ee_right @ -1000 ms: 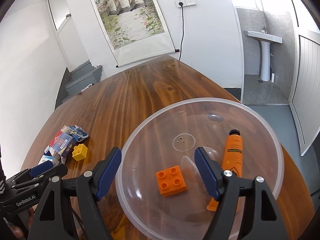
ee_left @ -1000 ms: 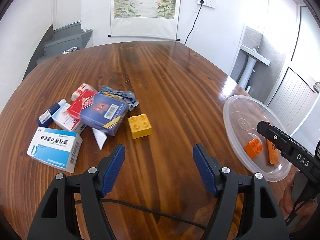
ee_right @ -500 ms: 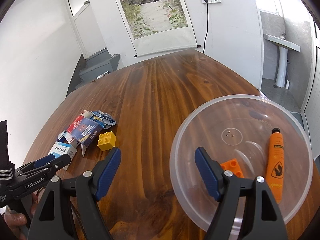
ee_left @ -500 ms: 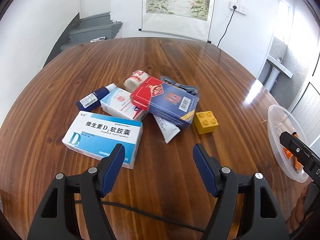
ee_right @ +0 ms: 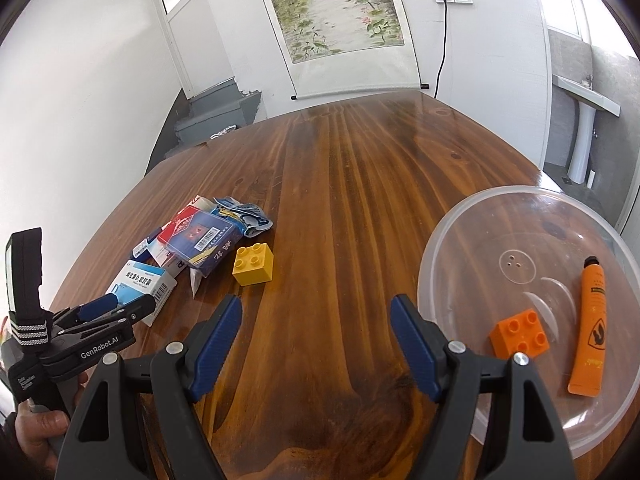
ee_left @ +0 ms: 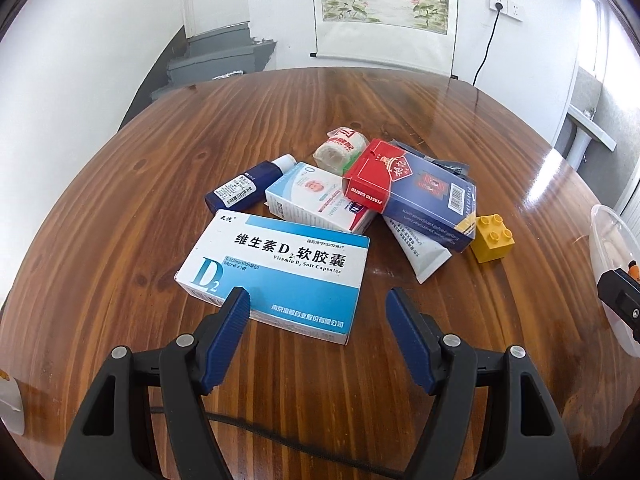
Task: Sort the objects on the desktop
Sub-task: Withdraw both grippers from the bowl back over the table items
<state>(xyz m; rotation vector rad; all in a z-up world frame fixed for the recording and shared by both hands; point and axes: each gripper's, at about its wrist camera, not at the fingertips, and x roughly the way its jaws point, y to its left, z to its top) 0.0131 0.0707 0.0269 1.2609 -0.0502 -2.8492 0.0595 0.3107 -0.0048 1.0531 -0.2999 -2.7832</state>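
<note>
A pile lies on the wooden table (ee_left: 280,392): a blue-and-white vitamin D2 box (ee_left: 276,270), a white carton (ee_left: 316,202), a red-and-blue card box (ee_left: 412,192), a dark blue bottle (ee_left: 244,190), a bandage roll (ee_left: 340,148), a white tube (ee_left: 420,254) and a yellow brick (ee_left: 491,238). My left gripper (ee_left: 318,306) hangs open just in front of the vitamin box, holding nothing. My right gripper (ee_right: 316,318) is open over bare wood, between the yellow brick (ee_right: 253,264) and the clear bowl (ee_right: 448,248). In the bowl lie an orange brick (ee_right: 520,332) and an orange tube (ee_right: 590,326).
The left gripper (ee_right: 102,312) and the hand that holds it show at the lower left of the right wrist view. The clear bowl (ee_left: 600,240) sits at the table's right edge. A wall scroll, a socket with a cable and a washbasin stand beyond the table.
Both grippers swung left. The pile moved to the middle of the left wrist view and the vitamin box came close to the fingers. The bowl slid to the right in both views.
</note>
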